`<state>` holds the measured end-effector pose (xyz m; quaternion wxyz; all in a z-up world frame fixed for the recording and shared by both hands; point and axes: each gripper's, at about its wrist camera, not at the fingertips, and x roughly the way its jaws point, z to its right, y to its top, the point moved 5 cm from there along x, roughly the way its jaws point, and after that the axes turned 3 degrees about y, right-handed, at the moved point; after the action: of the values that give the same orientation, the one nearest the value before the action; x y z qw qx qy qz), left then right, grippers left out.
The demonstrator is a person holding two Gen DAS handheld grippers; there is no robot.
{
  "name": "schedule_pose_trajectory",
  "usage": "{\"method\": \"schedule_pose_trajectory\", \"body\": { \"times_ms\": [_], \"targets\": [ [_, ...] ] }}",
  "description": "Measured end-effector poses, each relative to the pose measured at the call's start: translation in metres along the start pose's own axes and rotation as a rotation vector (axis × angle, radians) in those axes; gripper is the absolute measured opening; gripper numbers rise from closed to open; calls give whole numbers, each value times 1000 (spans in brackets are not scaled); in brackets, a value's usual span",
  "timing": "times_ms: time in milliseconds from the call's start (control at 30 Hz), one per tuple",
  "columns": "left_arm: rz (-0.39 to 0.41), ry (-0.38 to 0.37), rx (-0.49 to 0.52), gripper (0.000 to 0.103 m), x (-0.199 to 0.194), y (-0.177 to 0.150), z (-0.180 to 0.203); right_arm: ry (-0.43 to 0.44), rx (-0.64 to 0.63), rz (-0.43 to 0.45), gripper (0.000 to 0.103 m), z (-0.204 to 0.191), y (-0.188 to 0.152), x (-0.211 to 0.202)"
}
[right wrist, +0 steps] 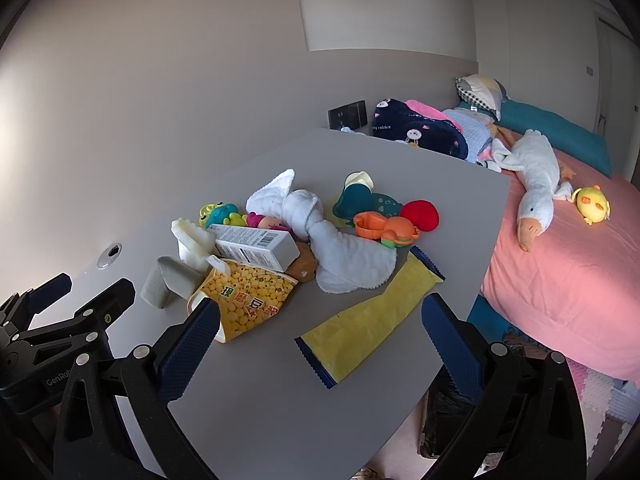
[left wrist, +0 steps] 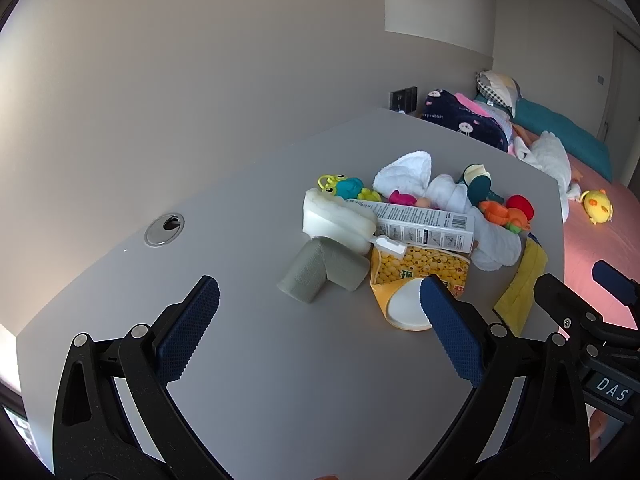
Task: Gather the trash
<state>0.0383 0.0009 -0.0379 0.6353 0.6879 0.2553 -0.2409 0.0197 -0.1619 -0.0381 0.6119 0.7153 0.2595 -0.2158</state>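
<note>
A pile lies on the grey table (left wrist: 248,360). In it are a yellow snack bag (left wrist: 420,270) (right wrist: 246,300), a white printed carton (left wrist: 424,226) (right wrist: 252,246), a grey foam corner piece (left wrist: 324,270) (right wrist: 168,280), white foam (left wrist: 340,220) (right wrist: 192,240) and a flat yellow wrapper (right wrist: 368,320) (left wrist: 520,292). My left gripper (left wrist: 320,320) is open and empty, just short of the grey foam and the snack bag. My right gripper (right wrist: 320,344) is open and empty, over the yellow wrapper.
Toys and a white towel (right wrist: 340,248) mix with the pile: a frog toy (left wrist: 344,188), a teal dinosaur (right wrist: 368,200), an orange toy (right wrist: 384,228), a red ball (right wrist: 420,214). A pink bed (right wrist: 560,272) with plush toys stands right. A black bag (right wrist: 448,420) sits below the table's edge.
</note>
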Motion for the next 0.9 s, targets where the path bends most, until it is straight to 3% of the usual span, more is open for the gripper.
{"method": "schedule_pose_trajectory", "body": {
  "times_ms": [900],
  "targets": [
    [-6, -4, -10, 97, 2, -1, -1, -13, 3, -10, 100, 5, -3, -1]
  ]
}}
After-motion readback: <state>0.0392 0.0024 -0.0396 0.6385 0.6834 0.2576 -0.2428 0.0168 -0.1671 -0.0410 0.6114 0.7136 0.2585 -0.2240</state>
